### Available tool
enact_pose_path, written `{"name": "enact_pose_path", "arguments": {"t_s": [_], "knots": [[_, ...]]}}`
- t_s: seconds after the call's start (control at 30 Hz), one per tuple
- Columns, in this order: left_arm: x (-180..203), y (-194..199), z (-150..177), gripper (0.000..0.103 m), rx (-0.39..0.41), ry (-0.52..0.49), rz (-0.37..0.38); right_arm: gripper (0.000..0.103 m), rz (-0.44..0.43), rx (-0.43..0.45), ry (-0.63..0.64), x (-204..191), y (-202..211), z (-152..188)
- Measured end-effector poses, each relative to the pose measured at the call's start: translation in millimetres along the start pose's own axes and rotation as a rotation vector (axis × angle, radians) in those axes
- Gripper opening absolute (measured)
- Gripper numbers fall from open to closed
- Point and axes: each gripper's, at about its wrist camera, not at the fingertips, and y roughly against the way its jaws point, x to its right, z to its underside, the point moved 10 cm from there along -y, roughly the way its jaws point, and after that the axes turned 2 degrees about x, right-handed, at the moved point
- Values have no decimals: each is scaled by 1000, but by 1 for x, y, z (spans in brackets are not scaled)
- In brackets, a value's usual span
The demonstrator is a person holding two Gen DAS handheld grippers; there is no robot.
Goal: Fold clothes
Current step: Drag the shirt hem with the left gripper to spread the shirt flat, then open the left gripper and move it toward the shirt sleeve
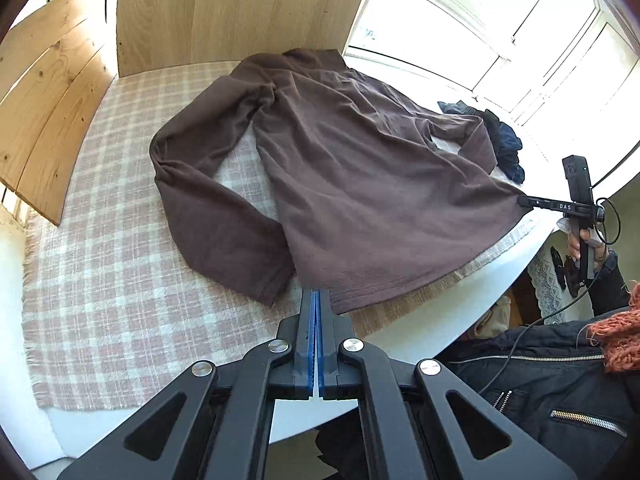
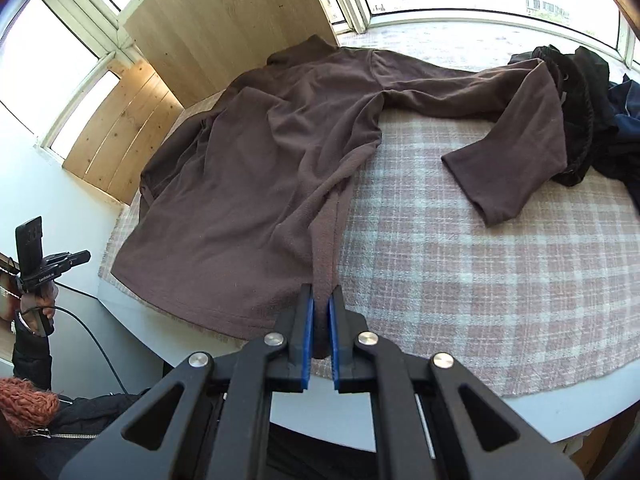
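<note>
A brown long-sleeved fleece top (image 1: pixel 352 176) lies spread flat on the pink-and-white checked cloth (image 1: pixel 120 288) covering my white table (image 2: pixel 400 412). My left gripper (image 1: pixel 316 304) is closed tight, pinching the hem at its left corner. My right gripper (image 2: pixel 320 308) is clamped on a bunched fold of the hem's right corner. A heap of dark navy and black clothes (image 2: pixel 596 120) sits just beyond the right sleeve.

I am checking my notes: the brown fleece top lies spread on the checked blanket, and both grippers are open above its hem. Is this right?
Not quite. Both grippers are shut on the hem of the brown fleece top, not open: left gripper in the left wrist view, right gripper in the right wrist view. The top does lie spread on the checked blanket.
</note>
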Motion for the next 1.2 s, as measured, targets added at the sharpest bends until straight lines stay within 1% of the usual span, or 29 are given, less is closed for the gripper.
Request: {"name": "enact_pose_path", "arguments": {"t_s": [0.07, 0.1, 0.17, 0.23, 0.27, 0.3, 0.33, 0.37, 0.43, 0.5, 0.53, 0.57, 0.7, 0.73, 0.77, 0.87, 0.93, 1.03, 1.13, 1.2], "knots": [[-6, -22, 17, 0, -72, -4, -36, 7, 4, 10, -22, 4, 7, -4], [-9, -33, 24, 0, -101, -6, -51, 7, 43, -24, -10, 9, -3, 4], [-10, -51, 31, 0, -129, -11, -68, 7, 57, -56, -15, 14, -15, 12], [-8, -65, 29, 2, -135, -23, -71, 7, 72, -89, -20, 19, -27, 19], [-6, -70, 28, 9, -139, -32, -70, 7, 79, -105, -23, 22, -33, 23], [-4, -74, 27, 14, -147, -46, -65, 7, 86, -117, -24, 24, -37, 25], [0, -77, 27, 23, -154, -64, -63, 7, 88, -116, -19, 23, -37, 24], [2, -81, 26, 30, -159, -78, -63, 7, 94, -115, -11, 22, -36, 23], [5, -87, 25, 30, -167, -87, -59, 7, 109, -114, 8, 21, -35, 22], [5, -95, 23, 34, -183, -89, -55, 7, 111, -115, 9, 23, -35, 22], [5, -100, 23, 38, -194, -93, -60, 7, 113, -115, 10, 23, -35, 22], [4, -105, 23, 38, -205, -94, -64, 7, 114, -115, 10, 24, -35, 22], [3, -123, 27, 37, -242, -81, -59, 7, 119, -115, 13, 27, -35, 23], [3, -125, 25, 32, -235, -76, -52, 7, 120, -115, 13, 27, -36, 23], [3, -125, 23, 6, -233, -59, -34, 7, 119, -116, 12, 25, -38, 24], [2, -119, 14, 4, -194, -33, -12, 7, 119, -111, 13, 26, -37, 23], [6, -104, 8, 4, -152, -34, 10, 7, 112, -101, 9, 27, -32, 21], [15, -69, -1, 4, -79, -18, 54, 7, 101, -69, 2, 26, -17, 13], [22, -36, -1, 4, -32, -16, 64, 7, 95, -44, 13, 20, -3, 7], [23, -29, 6, 4, -33, -8, 69, 7, 121, -80, 34, 22, -12, 16]]}}
